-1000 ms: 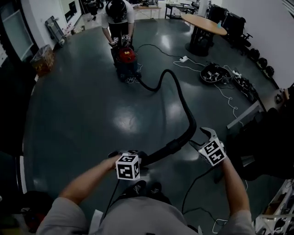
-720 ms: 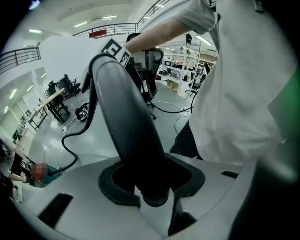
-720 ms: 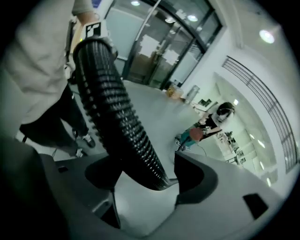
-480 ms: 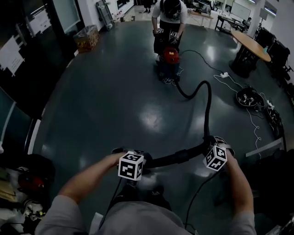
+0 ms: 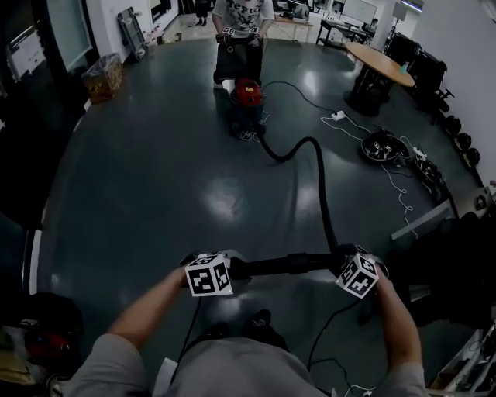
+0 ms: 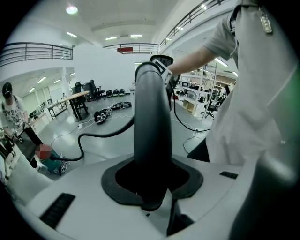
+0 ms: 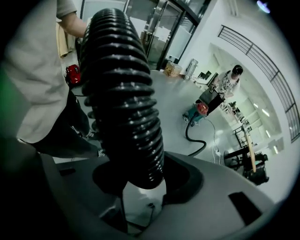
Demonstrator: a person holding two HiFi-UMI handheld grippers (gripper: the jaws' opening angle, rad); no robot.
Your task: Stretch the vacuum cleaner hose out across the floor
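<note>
The big dark floor (image 5: 139, 170) fills most of the room. Far across it sits the red vacuum cleaner (image 5: 248, 99), with another person (image 5: 242, 19) standing right behind it. The black hose (image 5: 321, 182) comes out of the vacuum cleaner, makes one hump on the floor, then runs up to the person with the camera and turns sideways in front of them. So it is not straight yet.

The left tool (image 6: 151, 185) is clenched on the smooth end of the hose, and its jaws have just been closing on it. The right tool (image 7: 140, 180) is clamped on the ribbed part a little way along. Its jaws have just been closing too, with the hose between them.

What could go wrong? A hard tug could drag or tip the vacuum cleaner, or pop the hose off it. The bumpy ribs could slide through the right tool. The white cable (image 5: 364, 143) lies near the hose — it could get caught.
</note>
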